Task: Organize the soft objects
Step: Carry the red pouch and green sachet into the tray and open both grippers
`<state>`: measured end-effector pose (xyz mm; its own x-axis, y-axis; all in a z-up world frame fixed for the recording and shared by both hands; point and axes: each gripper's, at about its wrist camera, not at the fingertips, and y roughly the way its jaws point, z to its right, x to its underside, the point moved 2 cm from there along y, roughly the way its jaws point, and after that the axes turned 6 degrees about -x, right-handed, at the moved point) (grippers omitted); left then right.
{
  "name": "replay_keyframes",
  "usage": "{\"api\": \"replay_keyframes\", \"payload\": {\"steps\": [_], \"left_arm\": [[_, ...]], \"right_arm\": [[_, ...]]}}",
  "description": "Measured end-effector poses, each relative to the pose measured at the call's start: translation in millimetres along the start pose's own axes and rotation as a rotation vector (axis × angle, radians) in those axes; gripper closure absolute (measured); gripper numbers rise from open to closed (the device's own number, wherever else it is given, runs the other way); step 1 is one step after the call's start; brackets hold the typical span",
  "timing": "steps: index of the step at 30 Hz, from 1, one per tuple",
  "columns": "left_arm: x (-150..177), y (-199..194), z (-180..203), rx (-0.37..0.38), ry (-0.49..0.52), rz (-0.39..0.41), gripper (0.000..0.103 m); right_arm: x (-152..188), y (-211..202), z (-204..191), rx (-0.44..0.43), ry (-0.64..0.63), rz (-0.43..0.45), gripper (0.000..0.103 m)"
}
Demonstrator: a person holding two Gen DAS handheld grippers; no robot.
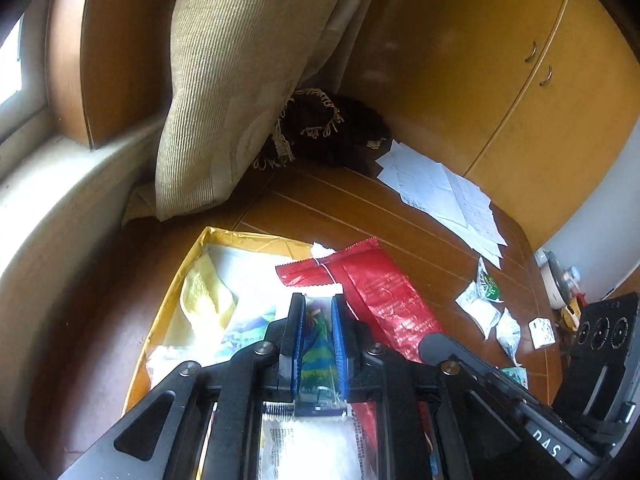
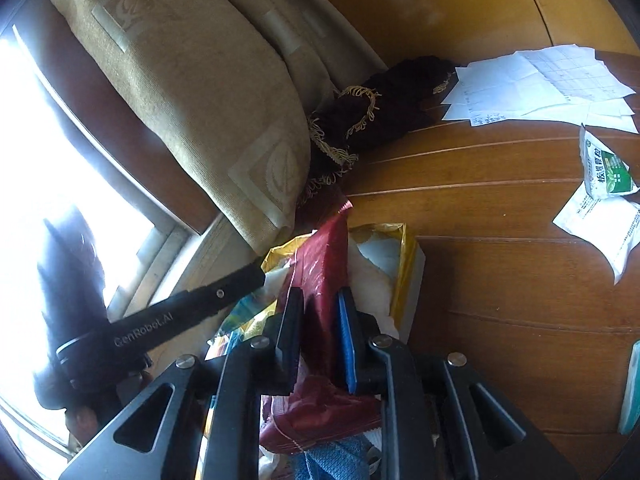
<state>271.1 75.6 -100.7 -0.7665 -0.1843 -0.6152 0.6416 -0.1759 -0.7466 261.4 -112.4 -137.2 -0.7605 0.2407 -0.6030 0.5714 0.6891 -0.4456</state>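
Red foil of the long packet (image 2: 320, 264) sits pinched between the right gripper (image 2: 320, 336) fingers, which are nearly closed on it; its lower end is hidden behind the gripper body. The left gripper (image 1: 318, 340) fingers are closed to a narrow gap on a colourful printed packet (image 1: 318, 344), whose print is too blurred to read. Both packets hang over the open yellow bag (image 1: 176, 288) on the wooden bench (image 1: 360, 208), the bag's near end cut off by the grippers. Far left, a beige cushion (image 1: 240, 80) leans upright, partly covering a dark fringed cloth (image 1: 332, 132). White papers (image 1: 440, 196) and small sachets (image 1: 484, 300) lie to the right.
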Motion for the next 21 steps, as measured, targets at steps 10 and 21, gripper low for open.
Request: {"api": "replay_keyframes", "payload": {"steps": [10, 21], "left_arm": [[21, -33, -7, 0.061, -0.089, 0.036, 0.035], [46, -41, -4, -0.049, -0.126, -0.007, 0.023]], "right_arm": [[-2, -20, -11, -0.063, -0.020, 0.069, 0.052], [-2, -44, -15, -0.088, -0.065, 0.066, 0.039]]}}
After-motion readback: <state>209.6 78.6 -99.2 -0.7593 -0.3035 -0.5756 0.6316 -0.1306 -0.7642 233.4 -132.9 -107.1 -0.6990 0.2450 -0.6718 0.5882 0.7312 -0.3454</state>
